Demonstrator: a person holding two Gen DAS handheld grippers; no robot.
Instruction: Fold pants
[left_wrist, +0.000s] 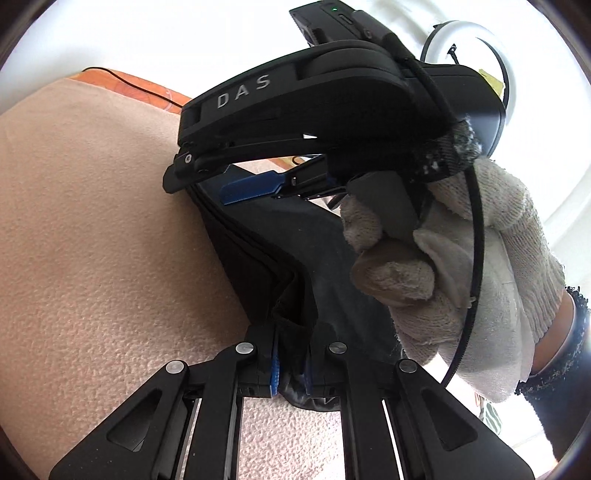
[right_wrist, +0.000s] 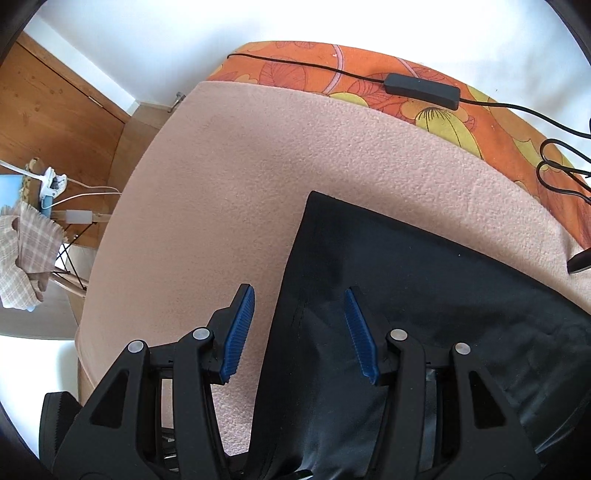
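pants (right_wrist: 424, 280): black, already folded into several layers, lying flat on the pink blanket (right_wrist: 240, 166); fill the lower right of the right wrist view, with one square corner pointing to the upper middle of the frame; in the left wrist view run as a dark band from mid-frame down to the bottom centre.
surface: looks like a bed rather than a desk, pink blanket over an orange flowered sheet (right_wrist: 369, 70) along the top of the right wrist view.
left tongs (left_wrist: 291, 363): together, clamped on a bunched edge of the pants at bottom centre of the left wrist view; cloth pinched between the blue pads and drawn up slightly there.
right tongs (right_wrist: 299, 332): apart, blue pads wide, straddling the long left edge of the pants in the lower middle of the right wrist view; one pad over blanket, the other over cloth; contact with the fabric cannot be told.
right hand (left_wrist: 461, 280): white knit glove around the handle of the other black tool, right of centre in the left wrist view.
step in hand: judged as mid-fold, taking hold of the stacked edge at two spots before another fold; one grip made, the second not yet closed.
next move calls for: lowering the open pair onto the edge, closing on every layer, then lifting both ends evenly so the stack does not slide apart.
also there: black cable and adapter (right_wrist: 421, 90) on the sheet, upper right of the right wrist view, well apart from the pants.
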